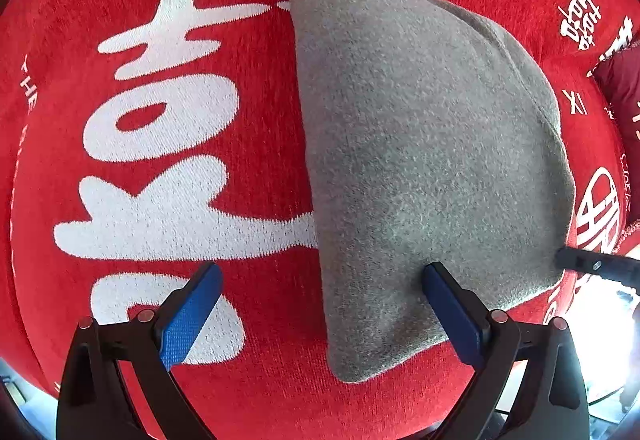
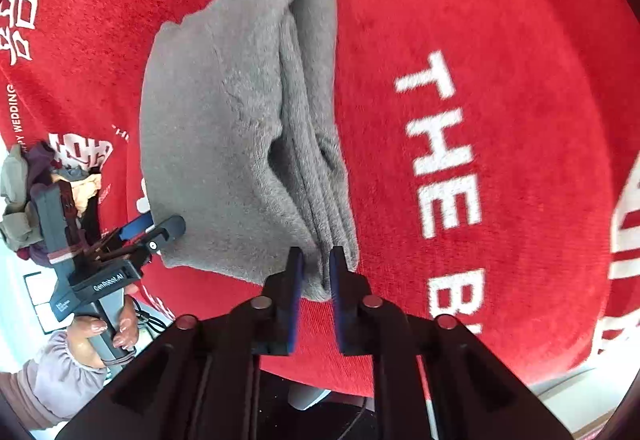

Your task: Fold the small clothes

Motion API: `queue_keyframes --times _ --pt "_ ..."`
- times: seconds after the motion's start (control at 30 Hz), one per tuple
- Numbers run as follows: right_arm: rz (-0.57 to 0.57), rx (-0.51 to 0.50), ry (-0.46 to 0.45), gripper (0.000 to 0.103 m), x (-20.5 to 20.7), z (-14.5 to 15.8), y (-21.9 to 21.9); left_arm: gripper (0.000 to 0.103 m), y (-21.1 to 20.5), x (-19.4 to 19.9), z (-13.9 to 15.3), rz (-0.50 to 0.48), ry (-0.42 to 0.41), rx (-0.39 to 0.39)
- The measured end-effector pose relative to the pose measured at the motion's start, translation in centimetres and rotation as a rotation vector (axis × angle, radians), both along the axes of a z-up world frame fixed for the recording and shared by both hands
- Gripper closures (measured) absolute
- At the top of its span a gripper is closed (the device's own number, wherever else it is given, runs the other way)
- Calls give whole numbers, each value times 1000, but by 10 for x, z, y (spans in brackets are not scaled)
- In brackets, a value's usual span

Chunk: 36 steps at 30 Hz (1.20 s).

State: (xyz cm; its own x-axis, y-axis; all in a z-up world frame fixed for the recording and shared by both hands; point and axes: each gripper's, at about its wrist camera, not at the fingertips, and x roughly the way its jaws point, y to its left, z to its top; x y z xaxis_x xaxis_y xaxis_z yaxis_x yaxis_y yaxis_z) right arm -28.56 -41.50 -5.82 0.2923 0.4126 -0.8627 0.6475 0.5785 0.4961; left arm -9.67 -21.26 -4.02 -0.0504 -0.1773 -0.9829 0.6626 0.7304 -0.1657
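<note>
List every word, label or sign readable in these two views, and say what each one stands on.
"THE": white letters on the red cloth, right wrist view.
"B", cut off below it: same cloth.
"WEDDING": small white print at that cloth's left edge.
"GenRobot.AI": on the left gripper body.
Large white Chinese characters on the cloth, left wrist view: decorative; I cannot read them surely.
Small label on the handle: too small to read.

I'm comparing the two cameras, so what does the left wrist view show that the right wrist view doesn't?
Only the left wrist view shows the left hand-held gripper open, straddling the grey folded garment's edge. Only the right wrist view shows the right hand-held gripper shut on its stacked layers, a hand and a clothes pile. Both show the garment on the red blanket.
</note>
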Motion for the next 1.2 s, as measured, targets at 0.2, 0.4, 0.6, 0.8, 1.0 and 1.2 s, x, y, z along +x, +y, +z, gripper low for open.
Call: queue_keyframes --times 0.2,0.4,0.6,0.8,1.0,1.2 --pt "-31 -83 -123 86 20 42 -18 2 2 -1 -2 -3 -5 8" --pt "102 -130 -158 87 78 43 -4 2 3 1 -8 10 12 16" --pt "51 -86 -113 91 77 2 -18 2 -1 3 -15 9 26 17" --pt "22 -53 -118 92 65 6 -22 2 5 4 -24 29 58 0" --pt "-24 -115 -76 85 62 17 -38 2 11 15 -22 26 98 -29" --pt "-126 10 -163 37 56 11 -76 2 19 43 -2 77 173 -208"
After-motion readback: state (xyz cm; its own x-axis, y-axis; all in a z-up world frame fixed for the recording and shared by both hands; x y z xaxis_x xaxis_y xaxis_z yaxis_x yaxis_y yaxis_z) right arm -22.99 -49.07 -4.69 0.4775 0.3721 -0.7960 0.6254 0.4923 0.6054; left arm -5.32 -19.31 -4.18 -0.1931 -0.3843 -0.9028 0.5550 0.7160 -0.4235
